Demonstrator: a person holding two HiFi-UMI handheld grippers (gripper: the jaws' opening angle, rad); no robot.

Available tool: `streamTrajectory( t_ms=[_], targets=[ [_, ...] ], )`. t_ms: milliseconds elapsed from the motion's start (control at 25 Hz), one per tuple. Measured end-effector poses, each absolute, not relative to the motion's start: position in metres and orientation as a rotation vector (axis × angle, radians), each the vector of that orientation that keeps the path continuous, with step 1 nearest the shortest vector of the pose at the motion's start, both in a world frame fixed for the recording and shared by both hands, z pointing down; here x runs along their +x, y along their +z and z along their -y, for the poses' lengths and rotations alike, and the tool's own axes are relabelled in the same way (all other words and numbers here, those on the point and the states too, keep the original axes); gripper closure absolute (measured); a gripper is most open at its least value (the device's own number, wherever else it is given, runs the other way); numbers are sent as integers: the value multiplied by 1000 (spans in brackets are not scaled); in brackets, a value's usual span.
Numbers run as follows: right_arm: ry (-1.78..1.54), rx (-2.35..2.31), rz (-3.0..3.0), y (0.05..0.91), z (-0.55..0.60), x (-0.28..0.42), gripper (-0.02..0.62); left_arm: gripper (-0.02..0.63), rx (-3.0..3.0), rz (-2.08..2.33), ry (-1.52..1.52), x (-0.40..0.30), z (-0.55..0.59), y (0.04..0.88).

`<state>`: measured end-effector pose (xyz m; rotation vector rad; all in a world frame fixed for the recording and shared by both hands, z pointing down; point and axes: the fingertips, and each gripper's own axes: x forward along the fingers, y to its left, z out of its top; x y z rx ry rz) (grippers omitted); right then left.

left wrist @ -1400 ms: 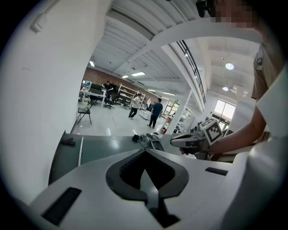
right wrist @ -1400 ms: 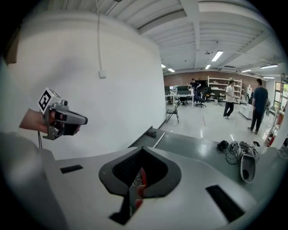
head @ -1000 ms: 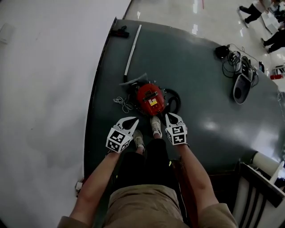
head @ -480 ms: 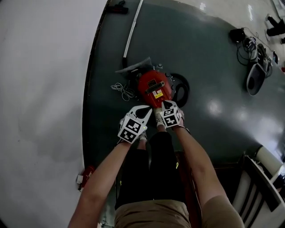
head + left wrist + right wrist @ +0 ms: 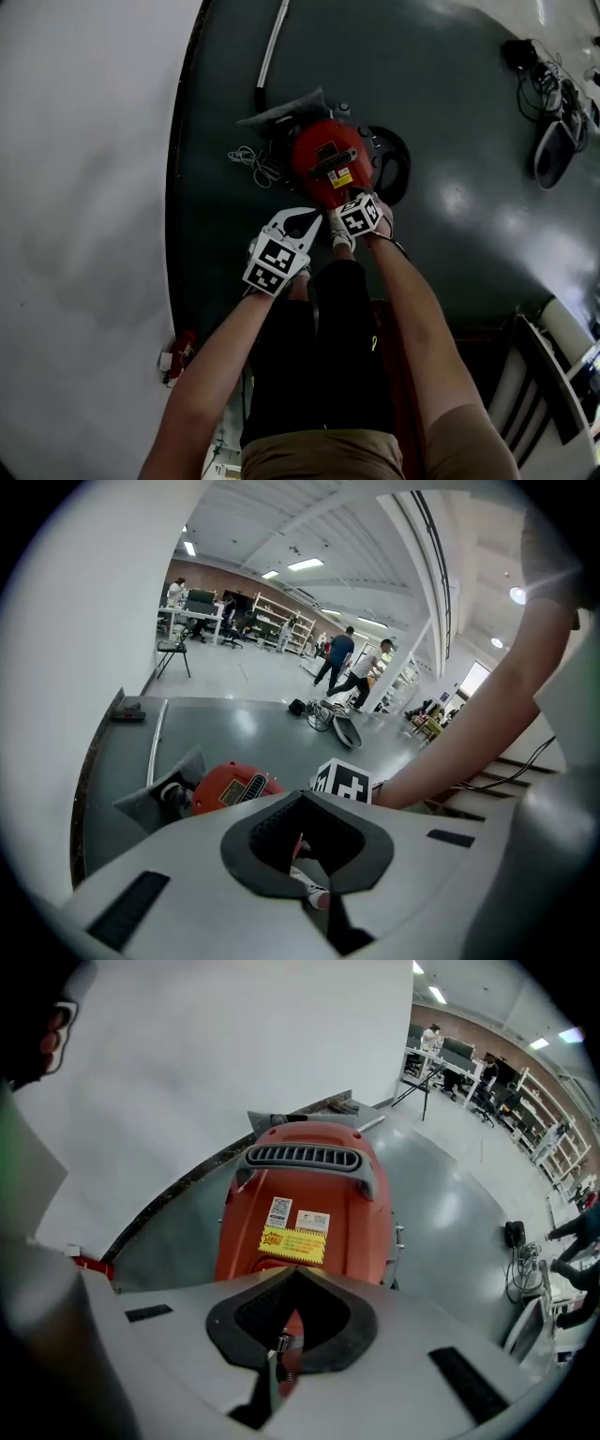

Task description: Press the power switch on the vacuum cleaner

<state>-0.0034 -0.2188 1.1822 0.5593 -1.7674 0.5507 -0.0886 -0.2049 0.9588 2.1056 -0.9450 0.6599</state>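
Right gripper (image 5: 295,1277) sitting at the rear of the red vacuum cleaner (image 5: 326,167), upper centre of the head view.
Both tongs are sitting closed, tips together, gripping nothing. The right tips are pointing just under the yellow sticker (image 5: 292,1244) and covering the power switch, which is hard to make out. Left gripper (image 5: 305,220) is hanging beside, lower left.

Ceiling lights (image 5: 307,564) are brightening the hall in the left gripper view, while the head view is looking dim, with soft glare shining off the dark floor (image 5: 459,202). Every picture is bending and blackening at its corners (fisheye lenses); the vacuum (image 5: 305,1213) is showing sharp.
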Motion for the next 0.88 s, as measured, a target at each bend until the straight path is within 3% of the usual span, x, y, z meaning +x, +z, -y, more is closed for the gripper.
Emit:
streamTrajectory(
  t_ms=[240, 440, 880],
  targets=[
    [559, 563, 1794, 1189, 223, -2, 584, 600, 2074, 965, 671, -101, 194, 973],
    [811, 639, 1716, 1175, 226, -2, 584, 600, 2098, 981, 657, -103, 194, 942],
    [855, 859, 2136, 935, 225, -9, 583, 600, 2223, 1004, 567, -91, 183, 776]
  ],
)
